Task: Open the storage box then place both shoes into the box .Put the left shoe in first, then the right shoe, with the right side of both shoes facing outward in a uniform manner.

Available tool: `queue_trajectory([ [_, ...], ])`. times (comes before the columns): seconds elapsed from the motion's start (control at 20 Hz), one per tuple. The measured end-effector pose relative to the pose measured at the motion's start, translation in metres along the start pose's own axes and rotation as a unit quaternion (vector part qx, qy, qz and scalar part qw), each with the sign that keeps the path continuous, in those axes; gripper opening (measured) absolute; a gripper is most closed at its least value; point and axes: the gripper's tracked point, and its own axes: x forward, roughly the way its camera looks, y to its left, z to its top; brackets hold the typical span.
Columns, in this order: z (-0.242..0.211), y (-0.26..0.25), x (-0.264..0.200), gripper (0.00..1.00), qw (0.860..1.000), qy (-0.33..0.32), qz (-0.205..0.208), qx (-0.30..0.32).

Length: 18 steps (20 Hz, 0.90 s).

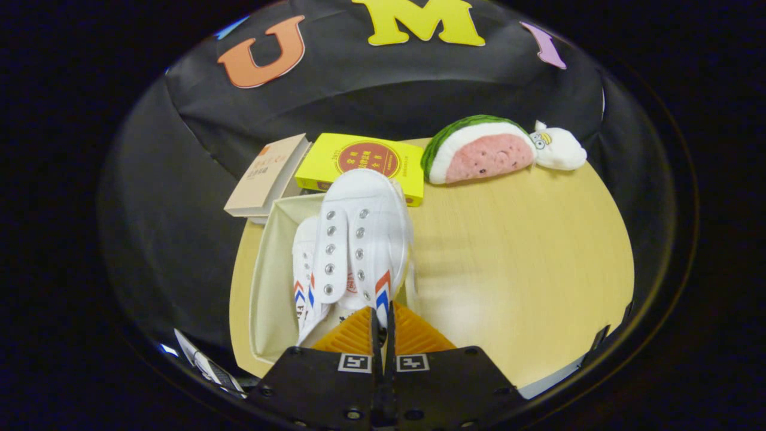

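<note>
Gripper view, looking forward along the two fingers: a white canvas shoe (364, 239) with metal eyelets and red-and-blue chevrons hangs toe-away just ahead of the hand-held gripper (383, 326), whose fingers are drawn nearly together on the shoe's near end, apparently pinching its heel edge. Below and to its left a second white shoe (304, 263) already lies inside the open cream storage box (263, 281), close to the box's right wall.

By the look of it the task is well past halfway: the box stands open, one shoe is in, and the other is held over the box's right part but is not yet set down. Which shoe is the left and which the right cannot be told from this angle, nor whether their right sides face outward. What seems left is lowering the held shoe beside its mate, letting go, and checking that both point the same way.

The box sits at the left of a pale wood surface (526, 263). At the far edge, just beyond the box, lie a tan book (268, 175) and a yellow book (359, 160); to their right rest a watermelon-slice plush (479, 149) and, touching it, a small white plush toy (559, 148). Black cloth walls off the booth behind and to the left.
</note>
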Motion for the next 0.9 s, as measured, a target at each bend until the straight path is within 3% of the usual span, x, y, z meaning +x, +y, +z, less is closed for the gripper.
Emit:
queue_trajectory([
  [0.3,0.0,0.003,0.008,0.0,0.999,-0.024,-0.022,-0.018],
  [0.35,-0.002,0.005,0.011,0.05,0.999,-0.029,-0.018,-0.021],
  [0.45,-0.004,0.013,0.011,0.17,0.999,-0.035,0.0,-0.022],
  [0.5,-0.011,0.026,0.012,0.34,0.999,-0.034,0.011,-0.021],
  [0.6,-0.013,0.026,0.008,0.39,0.999,-0.048,0.011,-0.025],
  [0.75,-0.002,0.02,-0.013,0.79,0.996,-0.086,-0.006,-0.035],
  [0.9,0.004,0.017,-0.039,0.91,0.993,-0.11,-0.003,-0.037],
])
